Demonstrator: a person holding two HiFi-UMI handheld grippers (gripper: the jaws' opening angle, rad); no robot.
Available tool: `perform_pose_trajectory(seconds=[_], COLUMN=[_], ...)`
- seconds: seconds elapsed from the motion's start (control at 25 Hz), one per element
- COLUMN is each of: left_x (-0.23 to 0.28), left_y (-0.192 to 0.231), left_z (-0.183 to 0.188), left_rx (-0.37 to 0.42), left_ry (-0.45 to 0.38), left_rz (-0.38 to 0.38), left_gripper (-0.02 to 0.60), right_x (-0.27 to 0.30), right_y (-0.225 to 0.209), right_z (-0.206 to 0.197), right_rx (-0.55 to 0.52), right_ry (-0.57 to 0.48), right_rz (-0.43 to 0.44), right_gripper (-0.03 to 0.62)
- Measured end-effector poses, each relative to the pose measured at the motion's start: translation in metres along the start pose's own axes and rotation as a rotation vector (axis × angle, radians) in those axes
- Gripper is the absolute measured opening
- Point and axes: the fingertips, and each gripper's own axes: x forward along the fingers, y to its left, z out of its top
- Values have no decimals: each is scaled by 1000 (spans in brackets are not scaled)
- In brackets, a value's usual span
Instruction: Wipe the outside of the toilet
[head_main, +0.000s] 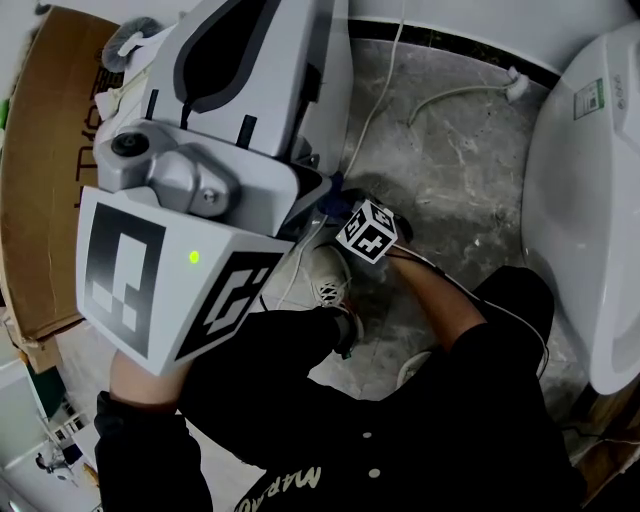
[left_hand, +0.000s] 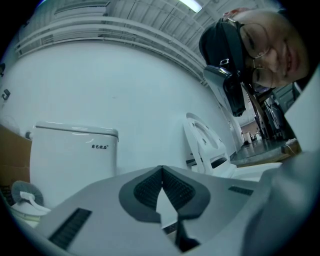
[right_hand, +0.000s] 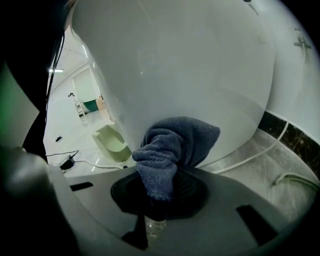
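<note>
The white toilet (head_main: 580, 190) stands at the right of the head view. In the right gripper view its rounded outer bowl wall (right_hand: 175, 65) fills the upper picture. My right gripper (right_hand: 160, 186) is shut on a bunched blue-grey cloth (right_hand: 172, 147), which rests against the lower bowl wall. In the head view only its marker cube (head_main: 366, 231) shows, low beside the person's shoe, with the jaws hidden. My left gripper (head_main: 265, 40) is held up close to the head camera, away from the toilet. Its jaws are shut with nothing between them (left_hand: 161, 172).
A brown cardboard sheet (head_main: 45, 170) lies at the left. White cables (head_main: 385, 85) run over the grey marble floor. The person's black-clad legs and a white shoe (head_main: 325, 280) are in the middle. The left gripper view faces another toilet tank (left_hand: 75, 152) and a leaning seat (left_hand: 205, 145).
</note>
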Motion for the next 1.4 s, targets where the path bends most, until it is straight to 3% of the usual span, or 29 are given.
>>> perform_pose_trajectory(seconds=[0.32,0.76,1.4], left_x=[0,-1,-5], left_y=[11,12,15], left_z=[-5,-7,19], left_rx=[-27,-33,21], left_ry=[11,12,-55], left_rz=[3,-1,50], left_gripper=[11,11,11], right_x=[24,26,-51], right_y=[3,2,-11], right_z=[-32,-40,-16], right_rx=[1,10,32], right_ry=[111,136,103], right_rz=[26,23,-48], right_gripper=[51,51,50])
